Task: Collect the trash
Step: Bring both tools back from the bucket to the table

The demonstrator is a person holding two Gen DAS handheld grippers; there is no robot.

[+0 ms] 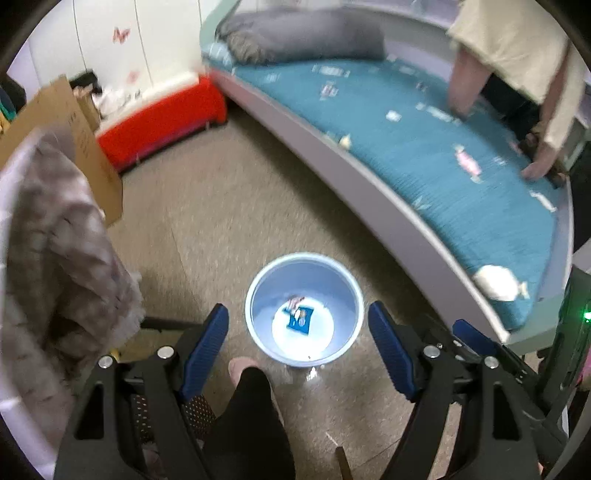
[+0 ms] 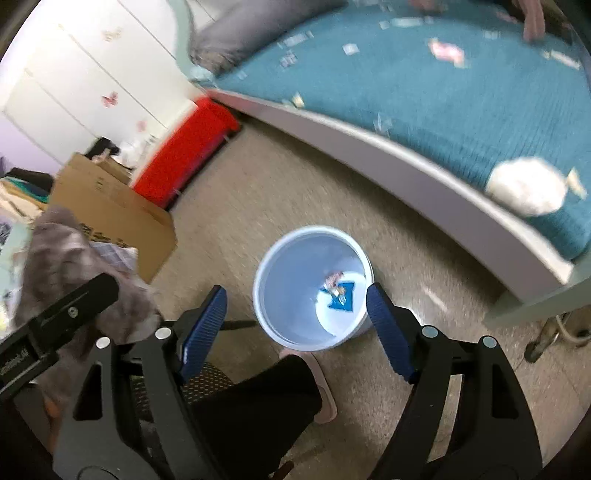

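A pale blue bin stands on the floor below both grippers, with a blue wrapper and a pink wrapper at its bottom. It also shows in the right wrist view. My left gripper is open and empty above the bin. My right gripper is open and empty above the bin. Several wrappers lie scattered on the teal bed: a pink one and a crumpled white piece, which also shows in the right wrist view.
A red box and a cardboard box stand at the left. A grey pillow lies at the bed's head. Another person leans on the bed. My leg and slipper are beside the bin. A grey fuzzy cloth is left.
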